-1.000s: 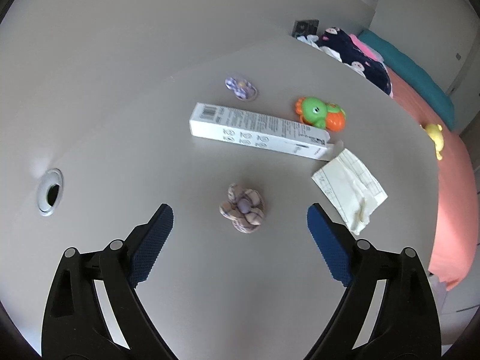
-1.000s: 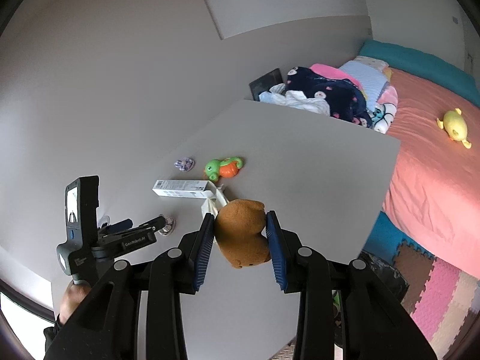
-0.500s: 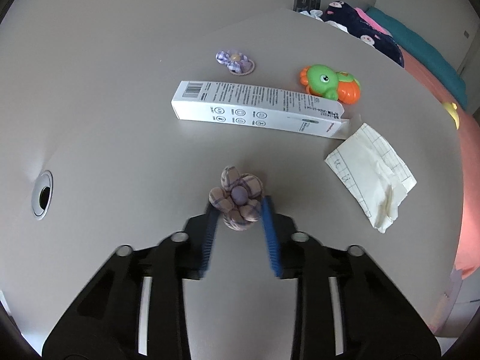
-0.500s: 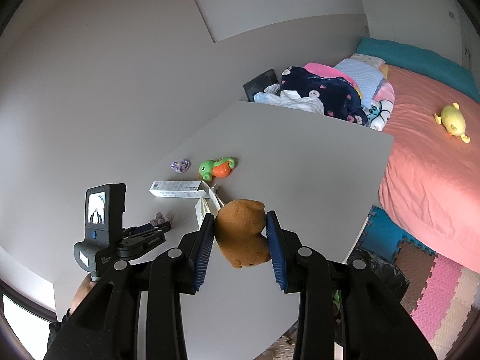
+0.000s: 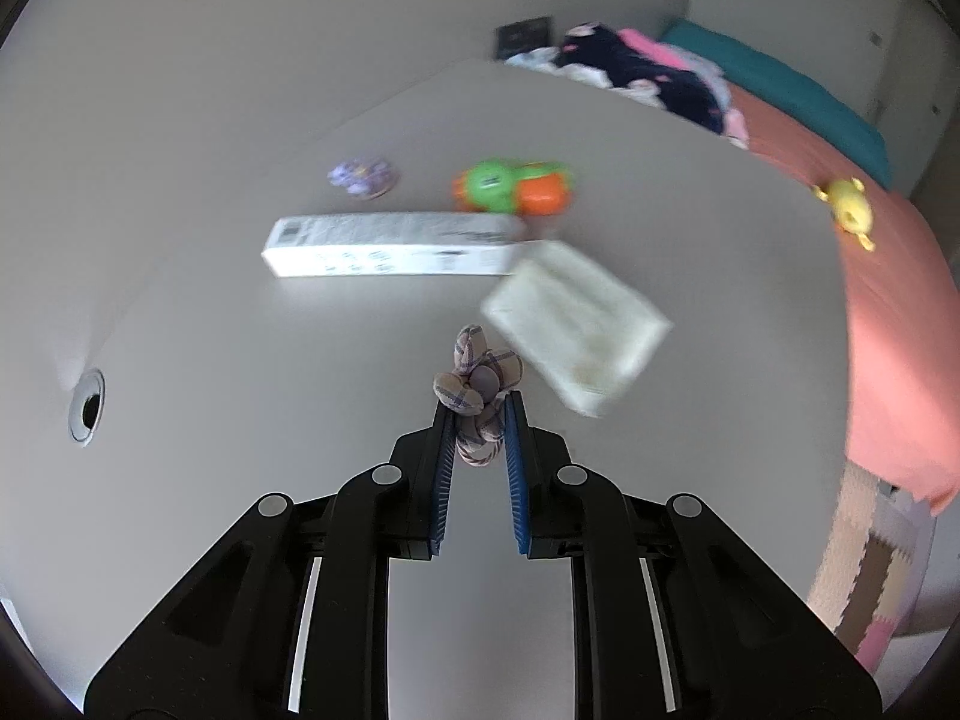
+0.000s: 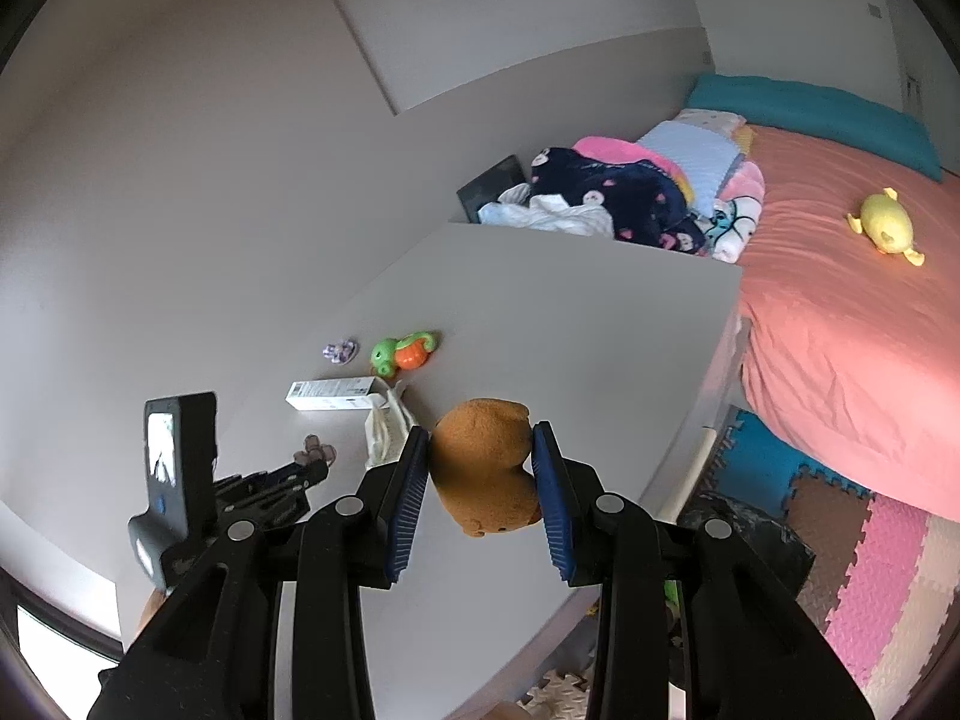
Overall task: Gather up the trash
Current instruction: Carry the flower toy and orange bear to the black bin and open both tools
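The grey table (image 5: 690,192) stands beside a bed with a coral sheet (image 6: 840,312). On the table lie a long white carton (image 5: 390,245), touching a crumpled paper sheet (image 5: 576,330), then a green and orange toy (image 5: 510,186) and a small purple hair tie (image 5: 363,176). The right gripper (image 6: 480,468) is clamped on a brown plush toy (image 6: 483,468), held above the table edge. The left gripper (image 5: 478,420) is closed on a plaid fabric flower (image 5: 477,387), just beside the paper. I judge the step is lifting this flower away. The next move probably calls for carrying both items off without loosening the grip; a dark bag (image 6: 744,534) sits on the floor below the table edge.
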A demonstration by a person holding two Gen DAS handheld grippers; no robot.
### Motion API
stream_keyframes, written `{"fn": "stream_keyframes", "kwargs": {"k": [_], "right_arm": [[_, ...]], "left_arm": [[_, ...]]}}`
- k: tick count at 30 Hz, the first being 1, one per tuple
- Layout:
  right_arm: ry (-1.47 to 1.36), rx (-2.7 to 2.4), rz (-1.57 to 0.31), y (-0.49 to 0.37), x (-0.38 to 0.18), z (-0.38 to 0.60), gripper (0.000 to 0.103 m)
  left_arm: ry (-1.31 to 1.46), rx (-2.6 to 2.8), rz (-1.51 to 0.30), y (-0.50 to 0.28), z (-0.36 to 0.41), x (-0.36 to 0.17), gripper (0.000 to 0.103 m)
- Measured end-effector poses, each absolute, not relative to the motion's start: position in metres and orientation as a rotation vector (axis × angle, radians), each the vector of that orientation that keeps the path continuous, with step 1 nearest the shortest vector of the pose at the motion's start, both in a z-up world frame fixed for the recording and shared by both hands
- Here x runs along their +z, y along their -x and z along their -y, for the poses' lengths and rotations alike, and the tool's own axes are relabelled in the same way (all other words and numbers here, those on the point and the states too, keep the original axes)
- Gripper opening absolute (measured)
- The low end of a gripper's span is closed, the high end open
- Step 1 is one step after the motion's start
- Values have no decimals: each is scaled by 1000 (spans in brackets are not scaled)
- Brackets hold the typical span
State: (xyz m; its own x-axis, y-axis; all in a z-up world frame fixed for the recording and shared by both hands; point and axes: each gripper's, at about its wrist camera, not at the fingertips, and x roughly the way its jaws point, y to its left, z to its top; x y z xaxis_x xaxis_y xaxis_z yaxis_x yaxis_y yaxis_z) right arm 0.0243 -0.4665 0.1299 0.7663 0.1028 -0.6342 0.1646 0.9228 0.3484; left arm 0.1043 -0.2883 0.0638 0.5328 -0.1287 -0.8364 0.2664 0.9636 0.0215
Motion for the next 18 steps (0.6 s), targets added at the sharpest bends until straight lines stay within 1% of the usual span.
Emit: {"fn": "stream_keyframes", "kwargs": {"k": [5, 10, 18], "right_arm": [[-423, -68, -684, -3, 129, 491, 37], [-445, -148, -688, 22, 120, 526, 37], [-485, -290, -698, 60, 95, 581, 37]], "left_arm": [[-194, -345, -949, -70, 333, 76, 16], [-255, -479, -926, -37, 395, 85, 16], [-384, -664, -907, 14, 488, 79, 16]]}}
